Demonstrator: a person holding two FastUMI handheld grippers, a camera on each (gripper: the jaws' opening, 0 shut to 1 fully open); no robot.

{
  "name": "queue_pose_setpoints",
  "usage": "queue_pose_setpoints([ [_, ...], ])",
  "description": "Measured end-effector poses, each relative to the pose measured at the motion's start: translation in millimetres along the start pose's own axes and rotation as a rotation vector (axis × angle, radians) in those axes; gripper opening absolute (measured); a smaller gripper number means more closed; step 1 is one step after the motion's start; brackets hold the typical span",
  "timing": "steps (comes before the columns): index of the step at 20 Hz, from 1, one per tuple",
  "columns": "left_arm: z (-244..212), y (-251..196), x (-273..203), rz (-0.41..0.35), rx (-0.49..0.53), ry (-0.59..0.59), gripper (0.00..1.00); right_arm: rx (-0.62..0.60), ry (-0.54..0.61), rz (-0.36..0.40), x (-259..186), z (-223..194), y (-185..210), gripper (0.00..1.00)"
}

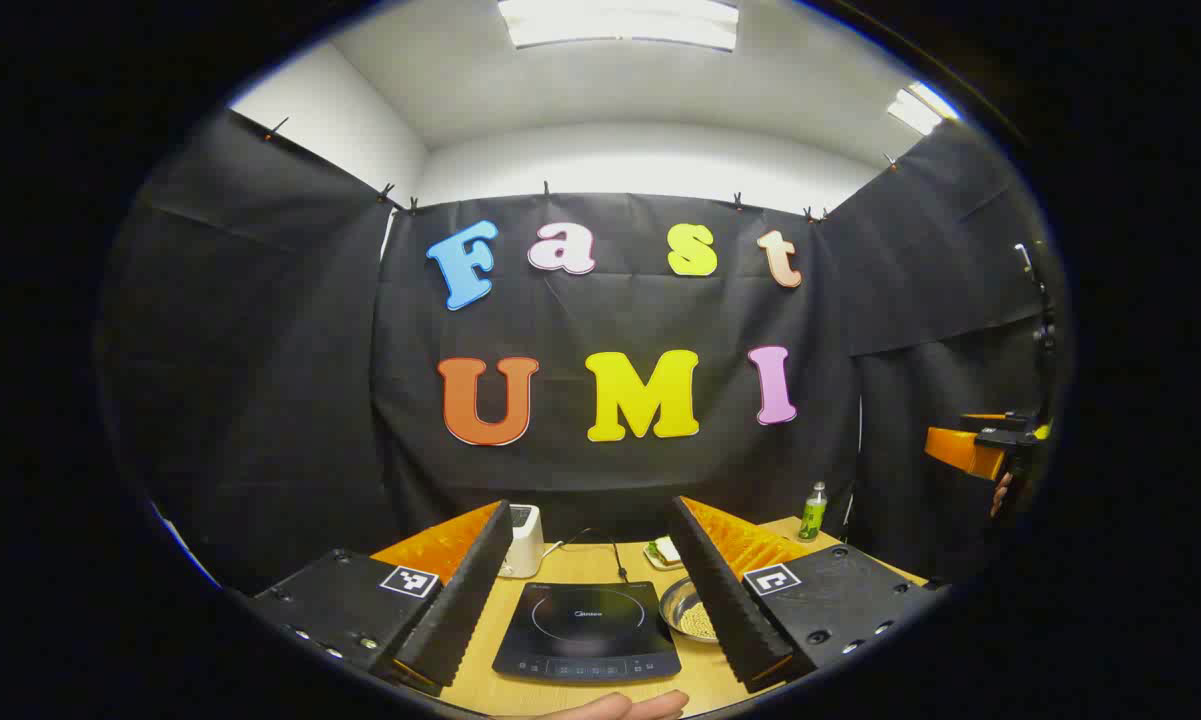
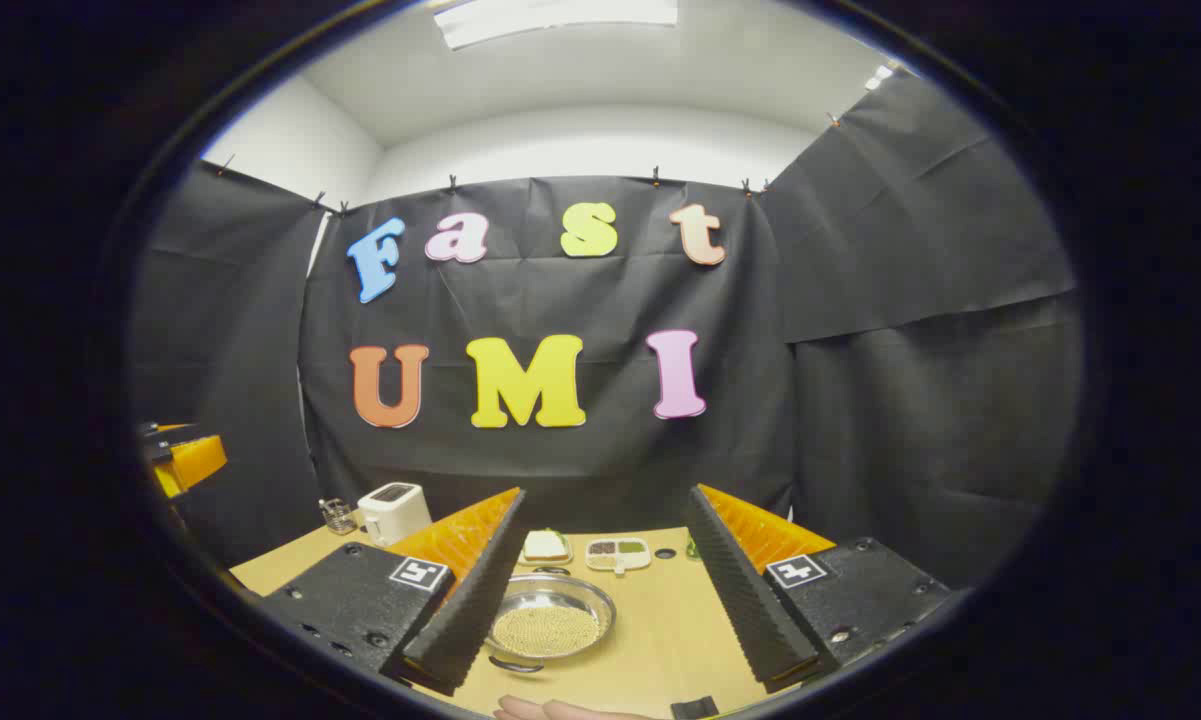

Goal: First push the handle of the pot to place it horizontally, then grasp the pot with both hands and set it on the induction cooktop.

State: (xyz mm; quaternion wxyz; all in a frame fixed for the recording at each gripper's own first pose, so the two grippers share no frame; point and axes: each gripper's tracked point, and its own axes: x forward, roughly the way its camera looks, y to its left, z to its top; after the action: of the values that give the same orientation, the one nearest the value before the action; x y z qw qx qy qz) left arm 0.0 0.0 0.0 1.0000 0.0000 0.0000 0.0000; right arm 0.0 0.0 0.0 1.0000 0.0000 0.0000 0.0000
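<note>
A shallow metal pot (image 2: pixel 550 622) holding pale grains sits on the wooden table (image 2: pixel 660 640), with a dark handle (image 2: pixel 513 664) at its near rim. My right gripper (image 2: pixel 607 495) hovers open above and before it; its left finger covers the pot's left rim. In the left gripper view the black induction cooktop (image 1: pixel 585 628) lies between the open fingers of my left gripper (image 1: pixel 591 505). The pot (image 1: pixel 686 610) stands just right of the cooktop, half hidden by the right finger. Both grippers hold nothing.
A white toaster (image 2: pixel 393 510) and a glass (image 2: pixel 338 516) stand back left. A sandwich plate (image 2: pixel 546 546) and a small divided dish (image 2: pixel 618 553) sit behind the pot. A green bottle (image 1: pixel 813 512) is at the far right corner. A hand (image 1: pixel 620 706) shows at the table's near edge.
</note>
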Motion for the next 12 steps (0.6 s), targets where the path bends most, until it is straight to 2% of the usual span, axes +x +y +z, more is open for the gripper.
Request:
queue_pose_setpoints([
  [6, -6, 11, 4, 0.027, 0.009, 0.013, 0.95, 0.017, 0.04, -0.013, 13, -15, -4, 0.96],
  [7, -6, 13, 6, 0.033, 0.009, 0.015, 0.95, 0.015, 0.035, -0.021, 14, -14, -6, 1.0],
  [8, -8, 15, 7, 0.038, 0.004, 0.017, 0.95, 0.015, 0.029, -0.024, 15, -13, -6, 0.96],
  [12, -12, 24, 10, 0.05, -0.005, 0.02, 0.95, 0.021, 0.048, -0.017, 21, -20, -2, 0.95],
])
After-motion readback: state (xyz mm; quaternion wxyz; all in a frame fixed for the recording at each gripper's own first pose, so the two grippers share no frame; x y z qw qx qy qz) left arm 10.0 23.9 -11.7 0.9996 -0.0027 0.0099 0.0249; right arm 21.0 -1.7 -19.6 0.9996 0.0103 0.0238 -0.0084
